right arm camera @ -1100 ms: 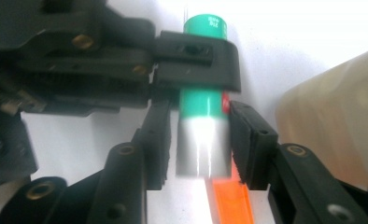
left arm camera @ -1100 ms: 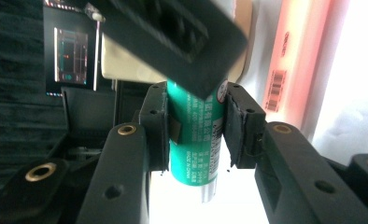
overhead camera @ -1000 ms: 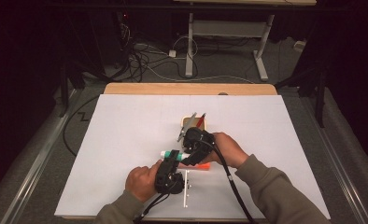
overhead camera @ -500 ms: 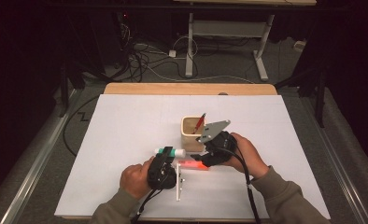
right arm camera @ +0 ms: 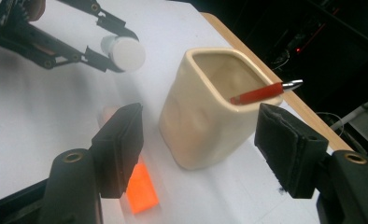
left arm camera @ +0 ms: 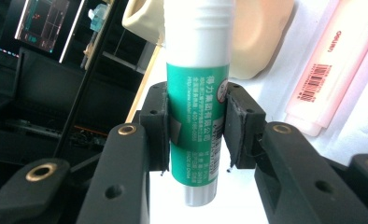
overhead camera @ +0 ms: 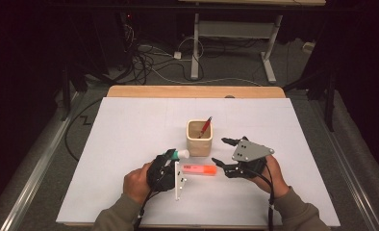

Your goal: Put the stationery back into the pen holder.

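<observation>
The left gripper (left arm camera: 196, 135) pinched the glue stick (left arm camera: 198, 93); the right gripper (right arm camera: 201, 149), just opening, stood empty beside the cup (right arm camera: 215, 107). The stick's cap could probably clip the rim.

Dim lab or recording room, as far as I can see.

My table (overhead camera: 130, 144) carries a white sheet with a wood edge (overhead camera: 192, 91) at 12 o'clock. Beyond it, toward 12, loose cables (overhead camera: 149, 62) sprawl over a grey floor (overhead camera: 284, 72) under a metal desk frame (overhead camera: 235, 33). Black surrounds close in at 9 and 3. A lit screen (left arm camera: 44, 23) glows in the left gripper view.
</observation>
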Tool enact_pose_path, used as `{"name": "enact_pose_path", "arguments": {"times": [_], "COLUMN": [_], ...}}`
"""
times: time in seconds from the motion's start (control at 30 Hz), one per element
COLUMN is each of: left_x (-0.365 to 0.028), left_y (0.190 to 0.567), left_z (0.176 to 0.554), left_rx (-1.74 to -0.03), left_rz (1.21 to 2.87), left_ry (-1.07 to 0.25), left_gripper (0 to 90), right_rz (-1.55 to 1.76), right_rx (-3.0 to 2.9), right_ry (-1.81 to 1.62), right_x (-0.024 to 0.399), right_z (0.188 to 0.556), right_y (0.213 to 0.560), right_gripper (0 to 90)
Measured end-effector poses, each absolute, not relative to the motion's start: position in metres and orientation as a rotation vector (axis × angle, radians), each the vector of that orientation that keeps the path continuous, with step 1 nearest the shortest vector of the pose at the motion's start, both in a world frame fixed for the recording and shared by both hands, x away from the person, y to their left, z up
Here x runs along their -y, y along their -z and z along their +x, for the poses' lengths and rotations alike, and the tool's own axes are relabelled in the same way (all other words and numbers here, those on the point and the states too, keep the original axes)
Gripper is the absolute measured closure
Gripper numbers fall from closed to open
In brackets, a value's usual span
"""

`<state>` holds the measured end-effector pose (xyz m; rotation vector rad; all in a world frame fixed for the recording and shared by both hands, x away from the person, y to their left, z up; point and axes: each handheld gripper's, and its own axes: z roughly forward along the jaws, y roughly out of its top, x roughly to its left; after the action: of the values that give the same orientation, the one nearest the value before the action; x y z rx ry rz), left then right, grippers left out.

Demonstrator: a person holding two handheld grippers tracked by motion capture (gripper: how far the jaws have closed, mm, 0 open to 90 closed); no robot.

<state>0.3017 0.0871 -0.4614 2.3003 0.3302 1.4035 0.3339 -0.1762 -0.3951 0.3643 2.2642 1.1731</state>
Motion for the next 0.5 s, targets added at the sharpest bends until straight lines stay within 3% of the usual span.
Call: {"name": "enact_pose_path", "arguments": {"times": [0.5], "left_x": [-0.105], "left_y": [0.448], "left_z": [0.309], "left_rx": [-0.467], "left_rz": [2.188], "left_ry": [-1.195], "left_gripper": [64.1], "right_rz": [0.444], "right_rx": [-2.111], "right_ry": [-1.229], "right_x": [0.207], "right_z": [0.313], "right_y": [0.427], "right_gripper": [25.4]}}
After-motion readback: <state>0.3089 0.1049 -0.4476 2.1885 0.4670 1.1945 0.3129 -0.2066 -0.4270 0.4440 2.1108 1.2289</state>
